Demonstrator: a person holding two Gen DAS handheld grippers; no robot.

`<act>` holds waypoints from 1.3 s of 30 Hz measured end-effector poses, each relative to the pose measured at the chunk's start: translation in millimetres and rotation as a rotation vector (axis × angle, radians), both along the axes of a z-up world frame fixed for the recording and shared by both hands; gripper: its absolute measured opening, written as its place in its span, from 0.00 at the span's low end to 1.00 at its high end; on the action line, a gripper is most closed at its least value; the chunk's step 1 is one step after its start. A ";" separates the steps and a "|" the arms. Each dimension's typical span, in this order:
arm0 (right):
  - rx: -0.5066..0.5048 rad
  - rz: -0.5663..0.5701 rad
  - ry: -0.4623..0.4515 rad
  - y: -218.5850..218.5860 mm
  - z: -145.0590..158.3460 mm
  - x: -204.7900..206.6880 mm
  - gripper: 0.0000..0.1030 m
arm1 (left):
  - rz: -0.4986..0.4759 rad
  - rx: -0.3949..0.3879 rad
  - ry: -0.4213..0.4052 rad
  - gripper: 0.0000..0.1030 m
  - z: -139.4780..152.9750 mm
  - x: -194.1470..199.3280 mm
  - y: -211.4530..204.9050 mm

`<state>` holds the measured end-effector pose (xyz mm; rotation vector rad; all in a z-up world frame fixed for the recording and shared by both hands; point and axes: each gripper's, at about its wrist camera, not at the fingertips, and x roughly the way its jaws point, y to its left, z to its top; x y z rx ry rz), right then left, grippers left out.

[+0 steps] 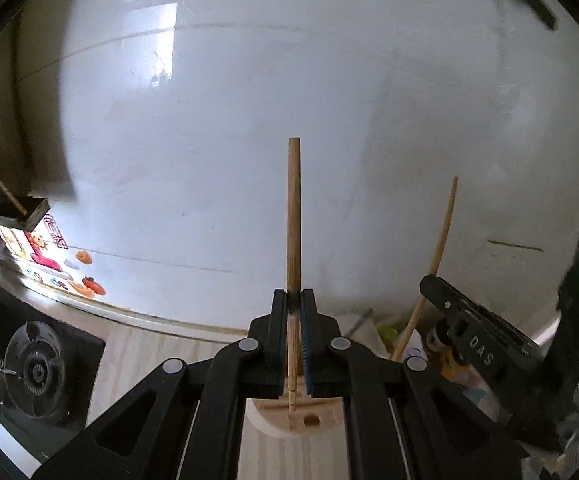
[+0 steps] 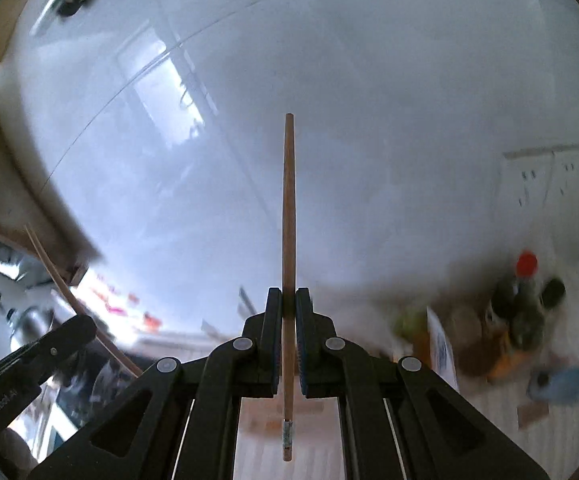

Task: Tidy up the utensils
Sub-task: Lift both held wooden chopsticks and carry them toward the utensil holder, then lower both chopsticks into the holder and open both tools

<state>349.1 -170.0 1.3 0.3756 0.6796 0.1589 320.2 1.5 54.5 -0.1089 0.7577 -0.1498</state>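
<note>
Above the wooden holder point(image 1: 293, 416), each hand-held gripper point(image 1: 294, 300) point(image 2: 288, 300) pinches a chopstick point(image 1: 294, 216) point(image 2: 288, 240); lower them slowly, upright.

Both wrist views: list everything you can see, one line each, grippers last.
Chopstick in left gripper: one, light wood, upright between the fingers.
Chopstick in right gripper: one, darker wood, upright between the fingers.
Wooden holder: one, pale, below the left gripper.
Stove burner: one, black, lower left.
Red-capped bottle: one, dark, blurred, right side.
Wall: white, behind.
Left gripper: black, shut.
Right gripper: black, shut.
</note>
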 end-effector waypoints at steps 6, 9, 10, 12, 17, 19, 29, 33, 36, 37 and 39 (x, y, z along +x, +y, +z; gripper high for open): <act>-0.044 -0.010 -0.080 20.3 -16.0 37.7 0.07 | 0.025 -0.013 0.055 0.04 -30.2 45.1 3.4; -0.055 -0.009 -0.108 28.8 -30.5 50.8 0.07 | 0.036 -0.014 0.075 0.04 -45.3 57.1 6.1; -0.063 -0.013 -0.115 30.9 -35.4 53.6 0.07 | 0.039 -0.015 0.082 0.04 -51.1 61.4 7.4; -0.071 -0.015 -0.124 33.8 -46.8 59.0 0.07 | 0.041 -0.021 0.102 0.04 -60.4 66.9 8.7; -0.080 -0.009 -0.112 38.7 -71.2 64.2 0.07 | 0.038 -0.021 0.125 0.04 -69.9 70.2 10.8; -0.086 0.001 -0.103 41.8 -76.2 64.3 0.07 | 0.031 -0.022 0.129 0.04 -69.9 68.9 11.3; -0.093 0.061 -0.008 37.4 -81.0 54.0 0.20 | 0.082 0.028 0.119 0.37 -47.7 30.9 23.0; -0.099 0.027 0.020 28.0 -75.9 36.7 0.22 | 0.127 0.057 0.096 0.62 -51.4 4.9 30.9; -0.105 0.002 0.028 24.1 -71.3 20.0 0.31 | 0.143 0.078 0.101 0.90 -60.6 -11.9 33.7; -0.101 -0.005 0.032 26.4 -70.5 15.7 0.33 | 0.143 0.077 0.101 0.94 -64.3 -17.4 34.5; -0.104 -0.026 0.047 18.1 -71.4 1.9 0.45 | 0.145 0.093 0.100 1.00 -71.7 -28.1 34.1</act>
